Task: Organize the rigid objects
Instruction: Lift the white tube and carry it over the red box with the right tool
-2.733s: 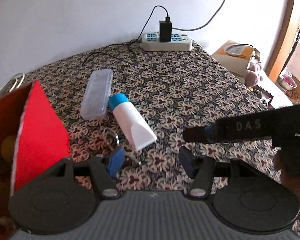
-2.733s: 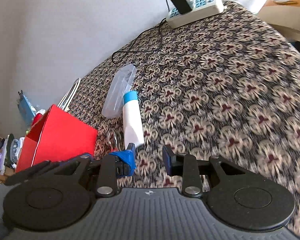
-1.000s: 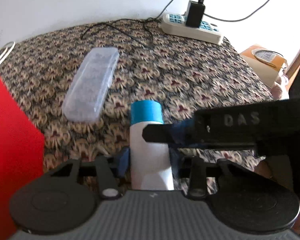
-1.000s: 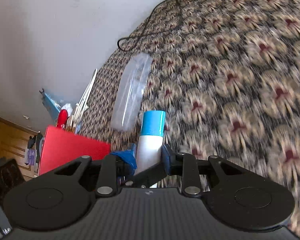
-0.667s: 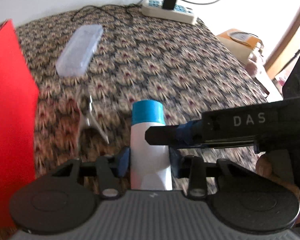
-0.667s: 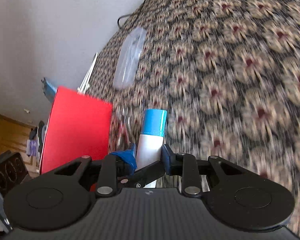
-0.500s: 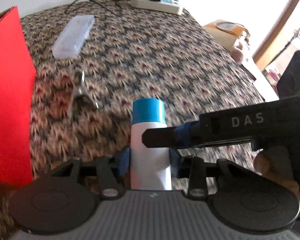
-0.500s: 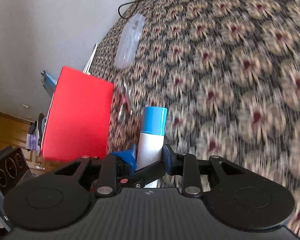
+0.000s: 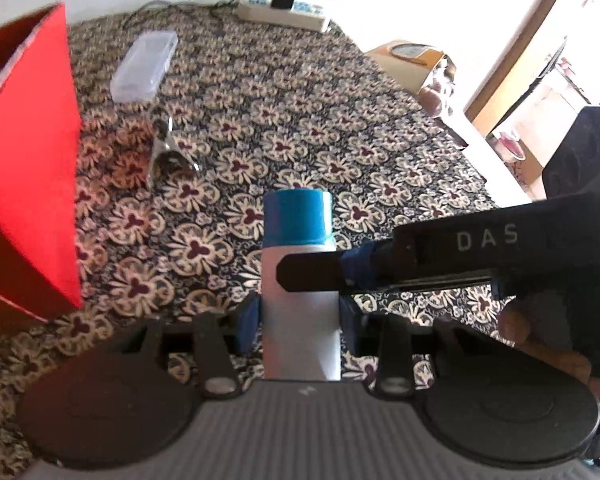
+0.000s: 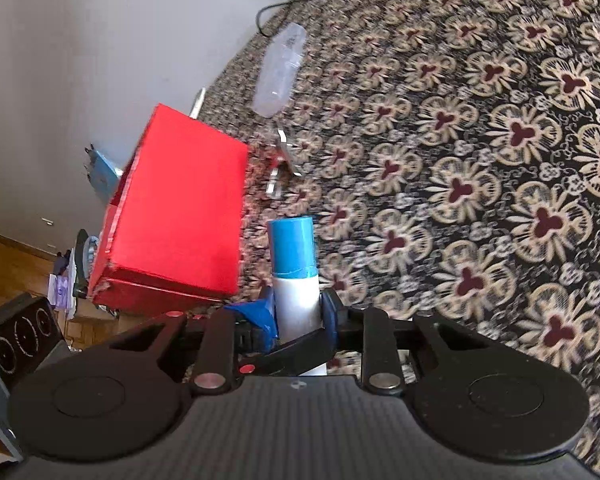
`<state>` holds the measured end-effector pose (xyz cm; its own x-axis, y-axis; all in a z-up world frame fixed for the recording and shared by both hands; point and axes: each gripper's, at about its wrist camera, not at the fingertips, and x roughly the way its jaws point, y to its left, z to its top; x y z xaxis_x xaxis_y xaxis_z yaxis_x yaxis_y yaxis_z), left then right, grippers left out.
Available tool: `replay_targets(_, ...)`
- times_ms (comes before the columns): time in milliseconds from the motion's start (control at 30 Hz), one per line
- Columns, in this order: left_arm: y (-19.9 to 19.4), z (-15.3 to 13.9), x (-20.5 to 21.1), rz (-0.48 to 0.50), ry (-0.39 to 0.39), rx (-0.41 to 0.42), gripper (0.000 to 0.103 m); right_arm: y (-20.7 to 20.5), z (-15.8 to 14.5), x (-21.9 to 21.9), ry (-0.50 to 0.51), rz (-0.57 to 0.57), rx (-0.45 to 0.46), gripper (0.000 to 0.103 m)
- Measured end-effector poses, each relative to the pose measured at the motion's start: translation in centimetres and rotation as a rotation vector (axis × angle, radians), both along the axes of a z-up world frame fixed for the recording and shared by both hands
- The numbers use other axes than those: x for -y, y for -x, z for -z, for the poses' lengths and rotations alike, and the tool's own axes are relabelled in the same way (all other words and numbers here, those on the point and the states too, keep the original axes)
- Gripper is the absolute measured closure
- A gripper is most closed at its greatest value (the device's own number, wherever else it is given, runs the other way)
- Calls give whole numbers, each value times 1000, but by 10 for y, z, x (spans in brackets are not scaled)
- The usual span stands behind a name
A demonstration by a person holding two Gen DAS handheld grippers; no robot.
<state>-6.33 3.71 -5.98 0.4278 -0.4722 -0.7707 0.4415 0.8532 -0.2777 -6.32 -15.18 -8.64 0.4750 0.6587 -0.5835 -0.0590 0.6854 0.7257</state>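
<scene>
White tube point(image 9: 300, 320), blue cap, clamped between pads of left gripper point(image 9: 298, 318), raised above patterned cloth point(image 9: 380, 152), beside red box point(image 9: 28, 168). Right gripper point(image 10: 298, 316) jaws closing, pressed on same tube.

Each wrist camera looks forward and down along its own fingers, close above the patterned tablecloth point(image 9: 380, 128). Both views share the white tube point(image 9: 300, 312), red box point(image 10: 180, 208) and clear case point(image 9: 146, 66).
</scene>
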Motion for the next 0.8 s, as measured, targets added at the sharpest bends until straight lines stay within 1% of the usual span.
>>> replay_targets(133,6,-15,-15,21,15,43,66,7,-15,-17,15,17,55,96)
replay_targets(200,9,-26,-24,31,21,78,66,10,-26,-24,17,26,90,96)
replay_targets(400,18,-73,-56,38,47,228,67,8,-72,-52,8,26,226,96)
replay_targets(600,14,-116,-97,7,61,366,67,-1,-112,-88,12,-20,373,96)
replay_targets(700,7,-128,-120,-19,61,400,67,-9,-123,-106,18,-49,421,96)
replay_targets(800,-4,-134,-140,-45,59,411,67,-18,-127,-129,27,-75,442,96)
